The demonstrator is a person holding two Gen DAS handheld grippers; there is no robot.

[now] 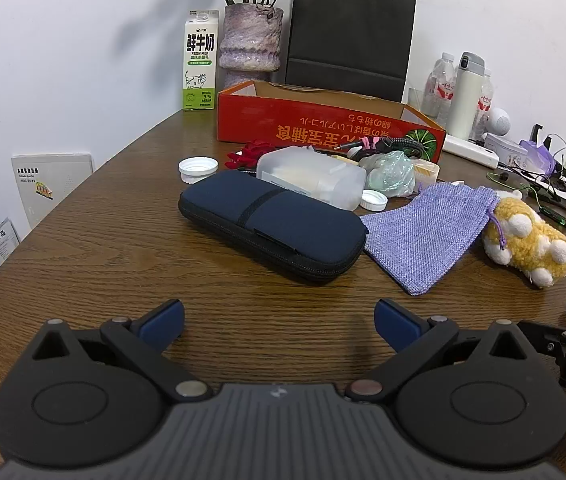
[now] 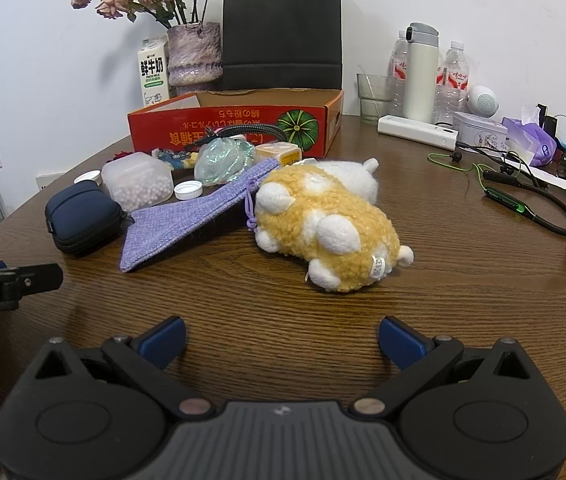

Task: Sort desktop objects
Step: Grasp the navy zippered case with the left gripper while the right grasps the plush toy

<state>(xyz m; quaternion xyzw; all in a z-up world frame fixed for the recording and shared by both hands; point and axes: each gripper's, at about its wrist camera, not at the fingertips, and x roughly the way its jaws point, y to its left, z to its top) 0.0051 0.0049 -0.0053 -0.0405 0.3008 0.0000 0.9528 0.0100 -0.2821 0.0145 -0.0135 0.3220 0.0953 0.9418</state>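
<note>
the things to be sorted lay in a loose cluster on the wooden table (image 1: 95,248), in front of an open red cardboard box (image 1: 323,128) at about 12 o'clock in the left wrist view. nearest the left gripper (image 1: 279,320) was a dark blue zip case (image 1: 279,228), lying flat at 12 o'clock from it and well apart from its fingertips. at the case's 3 o'clock a purple woven drawstring pouch (image 1: 427,232) lay flat, its edge just beside the case. at the pouch's 3 o'clock a yellow and white plush toy (image 1: 531,240) lay on its side, touching the pouch's cord end. behind the case, toward the box, a translucent plastic jar (image 1: 315,176) lay on its side, with one white lid (image 1: 198,169) at its 9 o'clock and another white lid (image 1: 374,200) at its 4 o'clock. a crumpled greenish plastic bag (image 1: 391,176) sat at the jar's 3 o'clock.

the left gripper's blue fingers (image 1: 163,324) were spread wide over bare table, with nothing between them. the right gripper (image 2: 281,340) was likewise spread wide and empty; the plush toy lay at its 12 o'clock, near but apart.

behind the box stood a milk carton (image 1: 199,60), a purple vase (image 1: 251,36) of dried flowers and a black paper bag (image 1: 349,36). at 2 o'clock in the right wrist view stood water bottles (image 2: 453,76) and a white flask (image 2: 421,72).
</note>
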